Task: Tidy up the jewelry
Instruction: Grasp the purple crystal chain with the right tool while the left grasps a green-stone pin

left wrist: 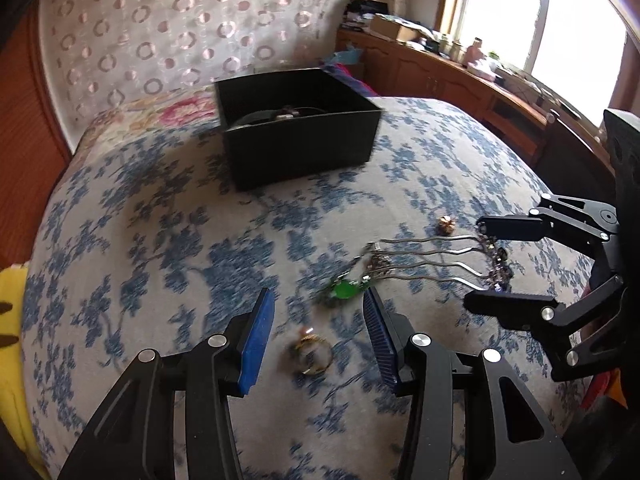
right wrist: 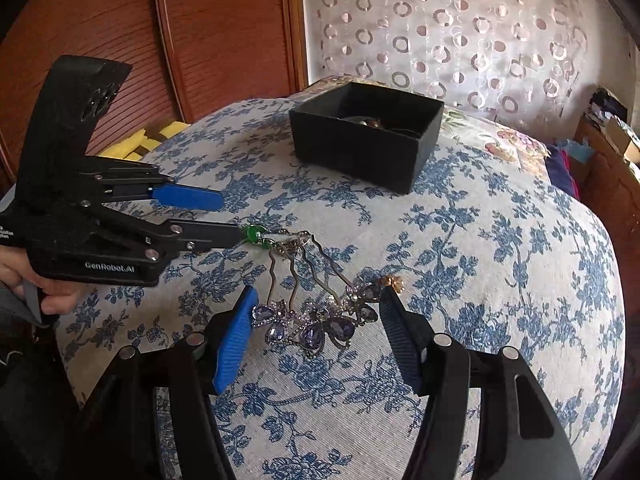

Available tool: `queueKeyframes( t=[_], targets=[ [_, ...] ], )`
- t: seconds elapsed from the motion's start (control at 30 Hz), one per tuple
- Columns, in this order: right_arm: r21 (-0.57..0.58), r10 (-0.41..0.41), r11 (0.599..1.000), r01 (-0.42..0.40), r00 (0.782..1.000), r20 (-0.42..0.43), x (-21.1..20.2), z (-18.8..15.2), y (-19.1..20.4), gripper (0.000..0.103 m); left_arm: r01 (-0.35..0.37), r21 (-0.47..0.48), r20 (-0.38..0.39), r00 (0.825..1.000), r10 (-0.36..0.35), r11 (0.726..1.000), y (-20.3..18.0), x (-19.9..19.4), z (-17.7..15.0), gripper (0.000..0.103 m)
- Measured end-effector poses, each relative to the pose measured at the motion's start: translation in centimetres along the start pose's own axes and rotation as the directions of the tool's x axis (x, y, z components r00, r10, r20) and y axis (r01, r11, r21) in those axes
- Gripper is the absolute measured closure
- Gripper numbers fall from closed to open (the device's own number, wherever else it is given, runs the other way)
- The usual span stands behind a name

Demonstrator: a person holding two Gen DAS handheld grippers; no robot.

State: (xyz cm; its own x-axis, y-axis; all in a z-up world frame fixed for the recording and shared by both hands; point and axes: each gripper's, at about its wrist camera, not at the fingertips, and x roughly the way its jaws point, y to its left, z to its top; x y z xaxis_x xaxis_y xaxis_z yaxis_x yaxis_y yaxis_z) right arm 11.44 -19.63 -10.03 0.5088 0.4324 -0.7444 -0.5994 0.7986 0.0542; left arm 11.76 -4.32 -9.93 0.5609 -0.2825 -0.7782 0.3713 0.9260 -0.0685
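Observation:
A black open box (left wrist: 296, 136) (right wrist: 366, 136) with dark items inside stands on the blue-flowered cover. A purple-jewelled hair comb (right wrist: 316, 320) (left wrist: 432, 258) lies with its gem end between the open fingers of my right gripper (right wrist: 316, 332) (left wrist: 484, 262). A green-stoned piece (left wrist: 344, 290) (right wrist: 253, 234) lies at the comb's tine tips. A gold ring (left wrist: 312, 354) lies between the open fingers of my left gripper (left wrist: 318, 312) (right wrist: 230, 218). A small gold earring (left wrist: 447, 224) (right wrist: 394, 282) lies beside the right gripper's outer finger.
The flowered cover (left wrist: 160, 220) drops off at its edges. A wooden panel (right wrist: 180, 40) and patterned curtain (right wrist: 460, 28) stand behind. A yellow cloth (left wrist: 12, 320) lies at the left. A cluttered wooden cabinet (left wrist: 440, 68) runs under the window.

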Motion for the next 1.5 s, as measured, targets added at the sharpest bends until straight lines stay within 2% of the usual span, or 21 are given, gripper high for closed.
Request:
queueKeyframes(
  t=[0.1,0.3,0.4,0.6,0.87,1.5],
  targets=[
    [0.007,0.001,1.0,-0.001,1.0,0.001,0.1,-0.1,-0.2,0.038,0.017,0.017,-0.01,1.0,-0.017,1.0,-0.7,0.8,0.4,0.059],
    [0.017,-0.005,1.0,0.005,1.0,0.003,0.0,-0.3,-0.7,0.038,0.021,0.043,-0.013,1.0,-0.02,0.999,-1.5,1.9,0.9,0.068],
    [0.027,0.0,1.0,0.0,1.0,0.004,0.0,-0.4,-1.1,0.038,0.011,0.052,-0.008,1.0,-0.01,0.999,-1.6,2.1,1.1,0.086],
    [0.037,-0.007,0.999,0.007,1.0,0.014,-0.3,-0.5,-1.5,0.038,0.005,0.036,-0.01,1.0,-0.004,0.999,-0.7,1.8,1.2,0.087],
    [0.033,-0.015,0.999,0.014,0.999,0.051,-1.2,0.4,-2.0,0.038,-0.005,0.011,0.039,0.999,0.004,1.0,0.2,-0.1,2.6,0.087],
    [-0.025,0.002,1.0,0.002,0.988,0.151,-2.5,6.1,-3.4,0.039,-0.041,-0.001,0.142,0.989,0.041,0.999,0.9,-2.0,8.2,0.087]
  ],
)
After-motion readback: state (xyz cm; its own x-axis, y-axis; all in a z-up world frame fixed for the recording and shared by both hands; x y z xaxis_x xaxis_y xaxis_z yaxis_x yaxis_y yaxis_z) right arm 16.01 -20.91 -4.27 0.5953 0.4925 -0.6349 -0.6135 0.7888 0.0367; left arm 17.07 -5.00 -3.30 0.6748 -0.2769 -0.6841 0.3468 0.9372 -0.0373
